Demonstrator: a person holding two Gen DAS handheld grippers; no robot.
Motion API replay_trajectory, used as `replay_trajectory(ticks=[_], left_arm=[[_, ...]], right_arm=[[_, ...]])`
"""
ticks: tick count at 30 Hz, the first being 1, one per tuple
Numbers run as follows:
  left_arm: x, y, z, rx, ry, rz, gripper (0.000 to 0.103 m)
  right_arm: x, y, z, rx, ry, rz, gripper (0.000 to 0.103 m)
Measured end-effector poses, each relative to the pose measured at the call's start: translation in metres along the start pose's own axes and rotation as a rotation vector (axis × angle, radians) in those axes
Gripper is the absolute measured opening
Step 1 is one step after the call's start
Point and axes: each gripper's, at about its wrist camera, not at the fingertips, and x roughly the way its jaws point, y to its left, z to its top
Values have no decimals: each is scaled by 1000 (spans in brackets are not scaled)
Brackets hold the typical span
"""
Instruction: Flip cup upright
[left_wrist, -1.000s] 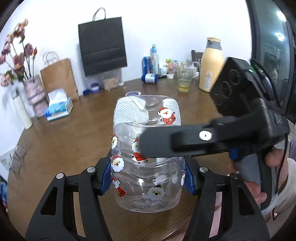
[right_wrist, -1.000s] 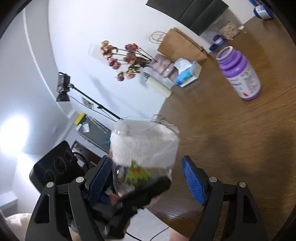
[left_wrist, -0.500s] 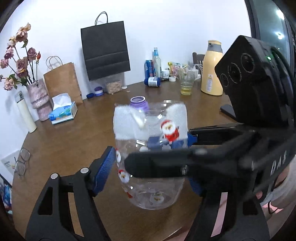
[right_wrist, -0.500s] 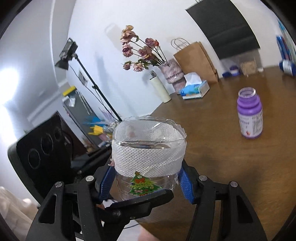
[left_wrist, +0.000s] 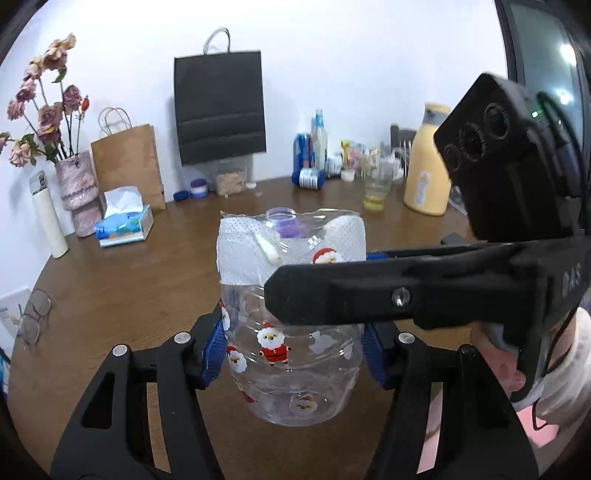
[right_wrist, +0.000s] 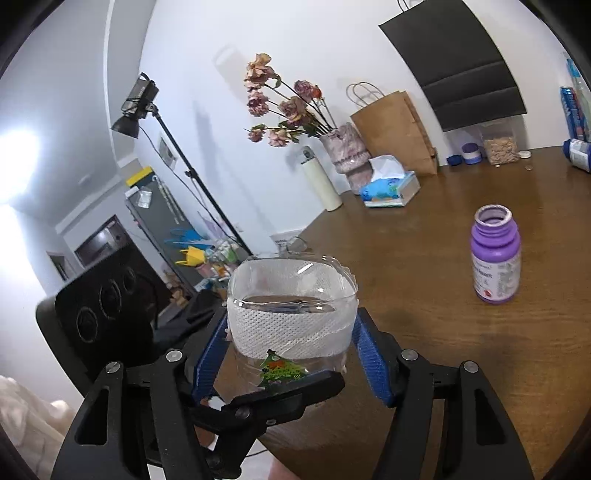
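Observation:
The cup (left_wrist: 291, 325) is a clear plastic tub with Santa stickers and a white mesh band round its open rim. It stands upright, rim up, above the near edge of the wooden table (left_wrist: 147, 288). My left gripper (left_wrist: 295, 350) is shut on its lower body. My right gripper (right_wrist: 290, 343) comes in from the right and is shut on the cup (right_wrist: 291, 314) at the band. In the left wrist view one right finger (left_wrist: 369, 299) crosses in front of the cup. Whether the base touches the table is hidden.
A purple open bottle (right_wrist: 495, 254) stands just beyond the cup. At the table's far side are a tissue box (left_wrist: 123, 225), a flower vase (left_wrist: 79, 192), paper bags (left_wrist: 127, 166), a glass (left_wrist: 376, 188), a yellow jug (left_wrist: 426, 181) and cans. Spectacles (left_wrist: 33, 317) lie at left.
My right gripper has rolled level and shut on the cup's band. The cup has come down a little toward the table and stands straight.

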Motion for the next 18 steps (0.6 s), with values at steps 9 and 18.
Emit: replay_trajectory(ticks=[9, 18], left_arm=[[11, 16, 12, -15, -22, 45, 64], [35, 40, 39, -41, -127, 99, 61]], right_arm=[[22, 36, 11, -332, 27, -212, 66], [45, 25, 60, -457, 81, -240, 68]])
